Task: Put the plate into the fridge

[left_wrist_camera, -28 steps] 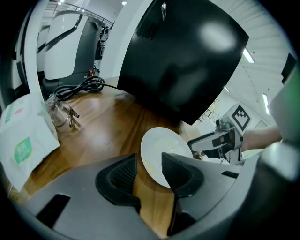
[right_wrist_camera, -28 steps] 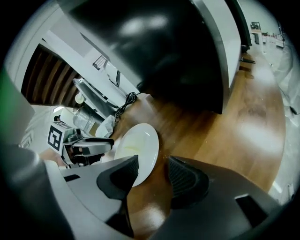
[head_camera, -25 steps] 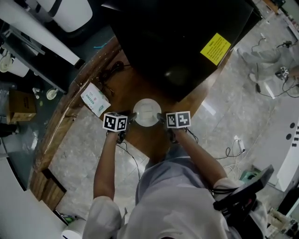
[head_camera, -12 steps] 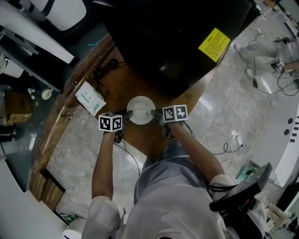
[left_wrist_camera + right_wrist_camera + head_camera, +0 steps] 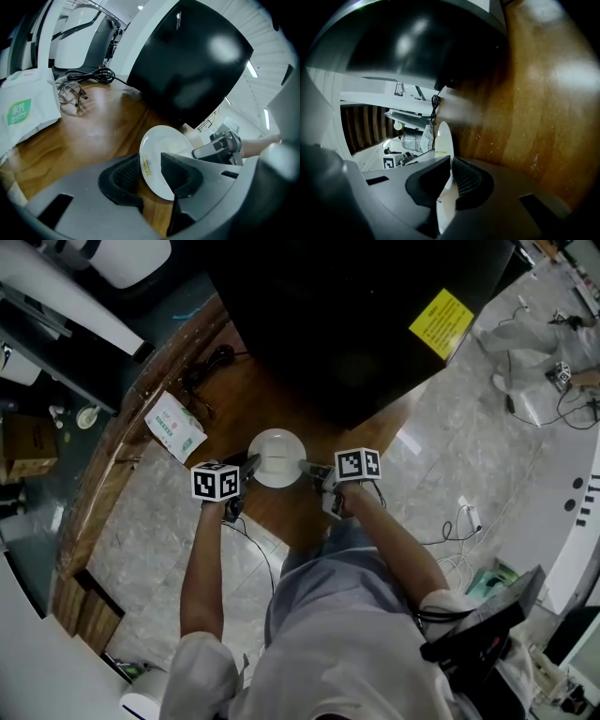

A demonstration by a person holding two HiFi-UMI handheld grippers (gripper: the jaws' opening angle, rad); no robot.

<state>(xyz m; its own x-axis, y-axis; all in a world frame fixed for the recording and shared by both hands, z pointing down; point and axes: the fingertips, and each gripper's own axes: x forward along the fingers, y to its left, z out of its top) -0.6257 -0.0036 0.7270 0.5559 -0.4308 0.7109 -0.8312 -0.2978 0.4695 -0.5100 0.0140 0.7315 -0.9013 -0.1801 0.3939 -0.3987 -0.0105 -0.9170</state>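
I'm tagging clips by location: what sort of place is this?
Probably a lab or demo hall, not a home kitchen: a black cabinet with a yellow sticker on a curved wooden counter, and loose cables trailing across a polished stone floor.

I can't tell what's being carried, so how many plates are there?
1: a white plate above the wooden counter, the left tongs shut on its left rim, the right tongs' jaws closing on its right rim. None seems hidden.
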